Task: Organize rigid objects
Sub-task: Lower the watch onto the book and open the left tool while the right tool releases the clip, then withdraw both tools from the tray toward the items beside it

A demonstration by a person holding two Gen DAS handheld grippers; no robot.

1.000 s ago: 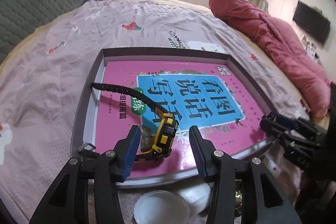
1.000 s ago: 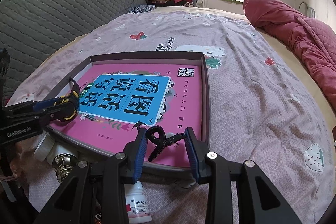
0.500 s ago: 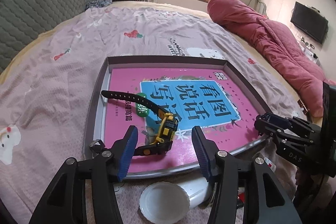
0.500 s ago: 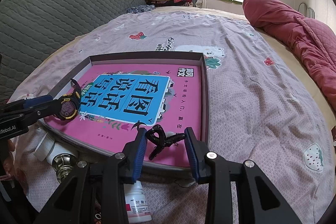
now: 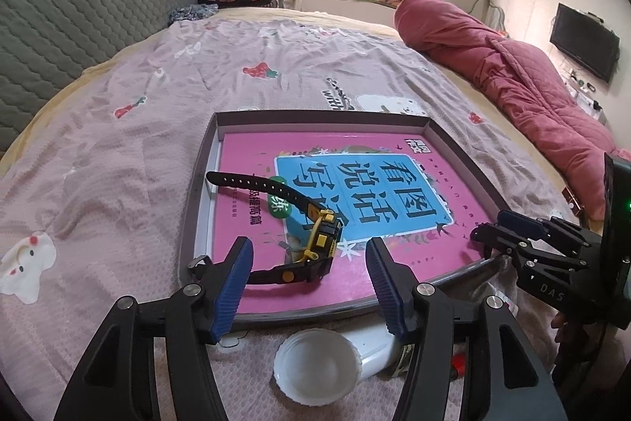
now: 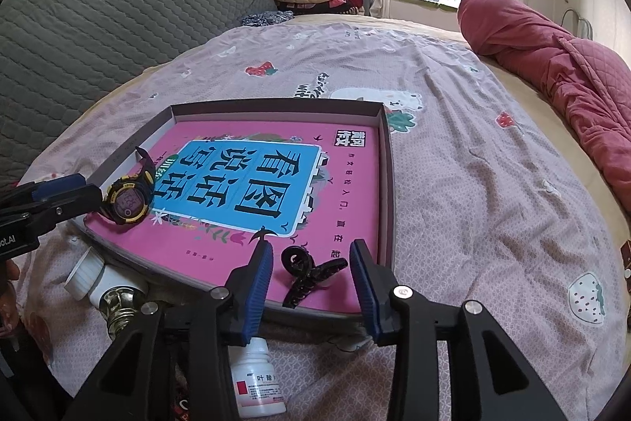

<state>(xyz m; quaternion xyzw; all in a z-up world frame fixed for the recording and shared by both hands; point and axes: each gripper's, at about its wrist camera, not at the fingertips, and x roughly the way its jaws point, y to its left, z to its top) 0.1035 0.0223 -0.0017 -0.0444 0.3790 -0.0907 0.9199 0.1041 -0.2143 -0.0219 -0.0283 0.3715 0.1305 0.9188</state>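
Through my left wrist camera, my left gripper (image 5: 309, 287) stands over the near edge of the shallow grey tray (image 5: 315, 115) on the bed. Its jaws are opening, and the blue pads touch nothing. Between them lies the yellow and black watch (image 5: 321, 243), resting on its side on the pink book (image 5: 394, 263) that fills the tray floor. The watch's long axis runs from the near edge, by my left finger, away toward the tray's far left side, where the free strap end points at the left wall. The case sits at the middle of that line, face turned to the right. Just outside the near wall lies a white plastic pipe piece (image 5: 319, 365) with its open mouth toward me. My right gripper (image 5: 489, 227) shows at the tray's near right corner.

Through my right wrist camera, my right gripper (image 6: 311, 279) hangs over the tray's (image 6: 388, 192) near right part, jaws opening, pads clear of everything. The black hair claw (image 6: 305, 273) lies between them on the book (image 6: 355, 192), its long axis slanting from near left to far right, the curled end away from me. The watch (image 6: 126, 202) lies at the tray's left side beside my left gripper's fingers (image 6: 59, 184). Below the tray wall lie a white medicine bottle (image 6: 256, 381) and the pipe piece (image 6: 88, 273).
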